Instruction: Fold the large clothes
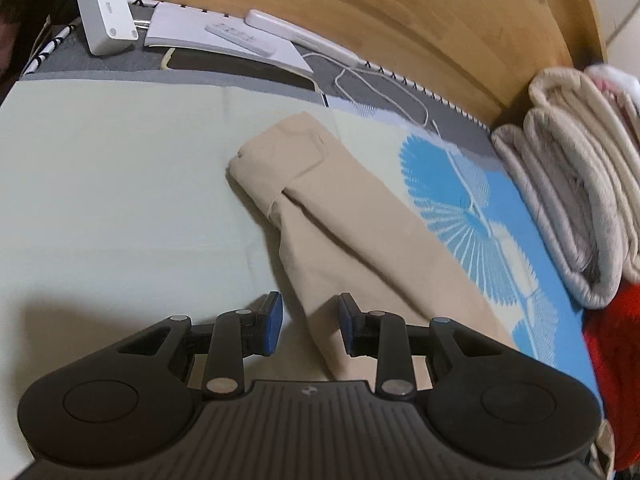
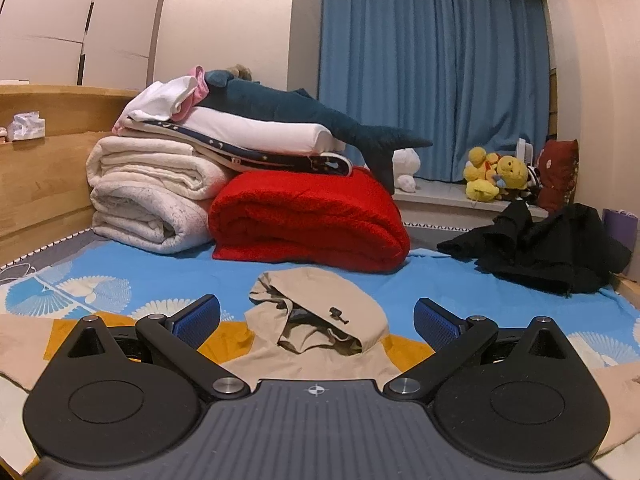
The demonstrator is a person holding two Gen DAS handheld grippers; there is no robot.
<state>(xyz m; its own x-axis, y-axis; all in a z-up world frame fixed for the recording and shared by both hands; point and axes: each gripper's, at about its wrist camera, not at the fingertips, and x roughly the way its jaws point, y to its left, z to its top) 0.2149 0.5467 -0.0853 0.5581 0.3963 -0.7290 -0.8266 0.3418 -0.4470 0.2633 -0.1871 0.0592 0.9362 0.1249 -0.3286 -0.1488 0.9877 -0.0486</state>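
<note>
Folding a beige hoodie [image 2: 320,320] spread flat on the bed sheet [image 1: 100,180] so each part can be turned inward. Left wrist view: I bring my left gripper [image 1: 308,326] low over the near end of the sleeve [image 1: 340,220], which runs from frame centre toward the lower middle; its jaws stand partly apart, the cloth edge between them, pads not visibly pressing, so I judge it released. Right wrist view: my right gripper [image 2: 316,322], jaws wide and empty, faces the hood [image 2: 344,300] at lower centre, ready to pinch it.
</note>
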